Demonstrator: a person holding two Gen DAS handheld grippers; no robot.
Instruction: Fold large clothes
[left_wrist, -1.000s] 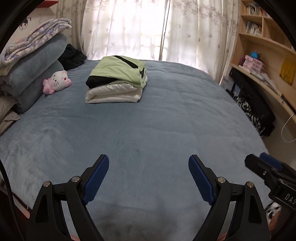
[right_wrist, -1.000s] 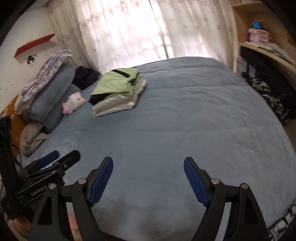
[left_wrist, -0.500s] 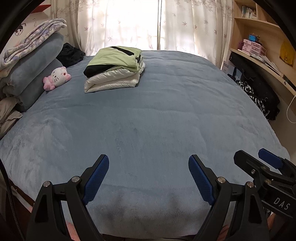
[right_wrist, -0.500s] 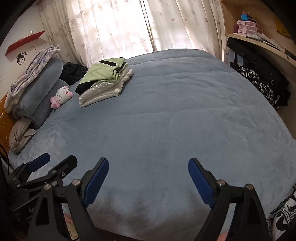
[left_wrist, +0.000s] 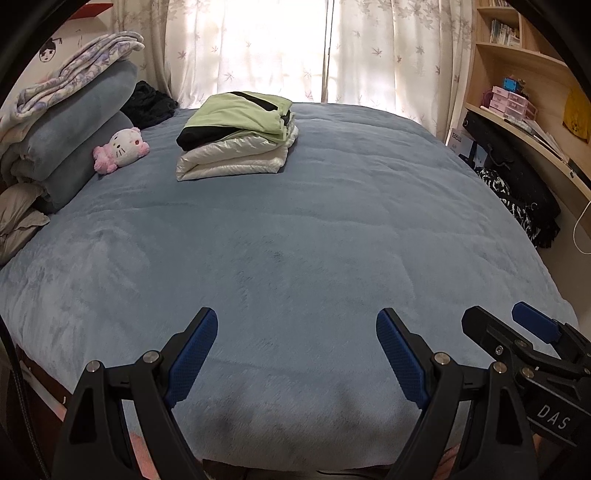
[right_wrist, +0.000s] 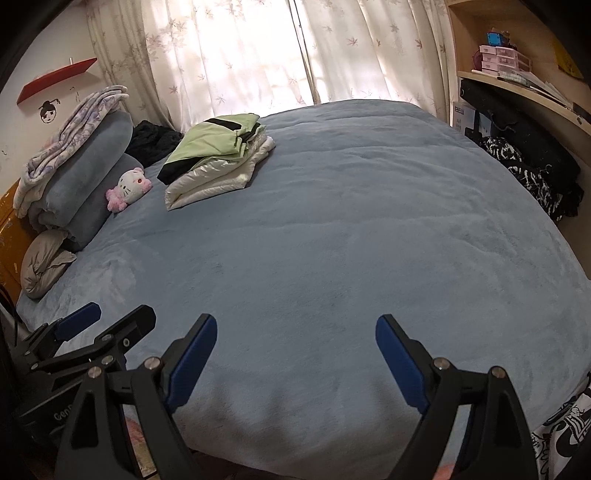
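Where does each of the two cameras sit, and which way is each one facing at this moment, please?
Left wrist: sits on the left gripper, open over the bed's near edge, facing the curtains; the right gripper shows at lower right.
Right wrist: sits on the right gripper, open, facing likewise; the left gripper shows at lower left.
Shared: the folded clothes stack, the plush toy and the shelves.

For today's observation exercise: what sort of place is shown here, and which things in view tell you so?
Most likely a home bedroom. A wide bed with a blue cover fills the view, folded clothes and a plush toy lie on it, and curtains hang behind it.
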